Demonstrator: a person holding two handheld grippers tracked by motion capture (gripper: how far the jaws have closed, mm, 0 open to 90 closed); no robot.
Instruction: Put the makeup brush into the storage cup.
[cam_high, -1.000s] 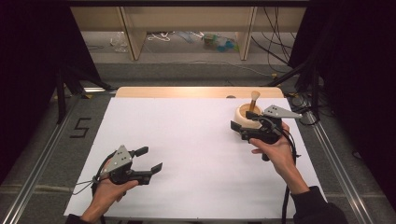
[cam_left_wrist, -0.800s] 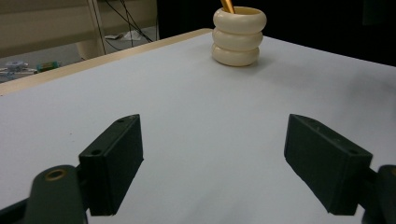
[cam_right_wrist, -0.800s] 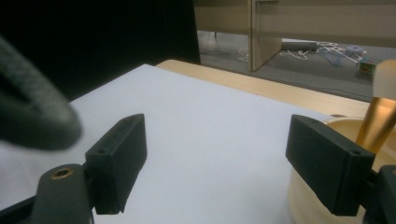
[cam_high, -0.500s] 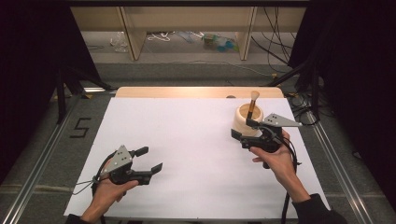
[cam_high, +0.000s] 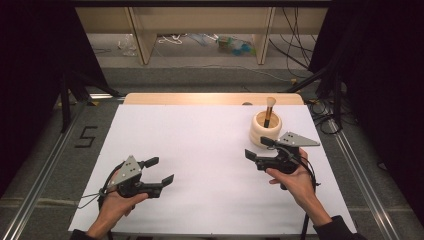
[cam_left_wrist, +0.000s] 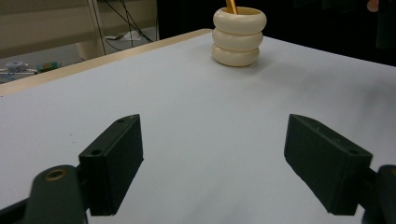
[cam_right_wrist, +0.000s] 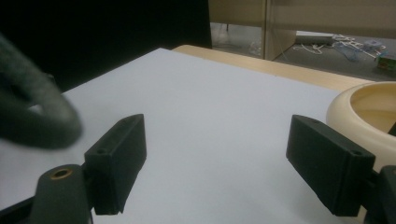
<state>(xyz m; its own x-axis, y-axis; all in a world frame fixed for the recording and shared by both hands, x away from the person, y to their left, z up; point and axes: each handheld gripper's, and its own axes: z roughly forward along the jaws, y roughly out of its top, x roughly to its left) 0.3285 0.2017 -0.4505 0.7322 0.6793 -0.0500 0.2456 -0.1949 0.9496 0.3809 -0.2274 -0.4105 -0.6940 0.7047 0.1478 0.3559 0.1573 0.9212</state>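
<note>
Holder (cam_high: 265, 129), cream, ribbed in three stacked rings, upper right of the high view on the white table sheet (cam_high: 200, 150); upper centre in the left gripper view (cam_left_wrist: 239, 36). Contents: one brush (cam_high: 269, 110), dark handle down, pale bristle head up, leaning against the rim. In the right gripper view the holder's rim (cam_right_wrist: 362, 116) sits at the right edge, just beside the right-hand jaw.

Right gripper (cam_high: 260, 148), centre right of the high view, just below the holder, jaws spread wide and holding nothing; probably placed there because the holder or its brush is the thing being worked.

Left gripper (cam_high: 160, 170), lower left of the high view, well apart from the holder, jaws likewise spread and empty; apparently parked low over the sheet, out of the way.
</note>
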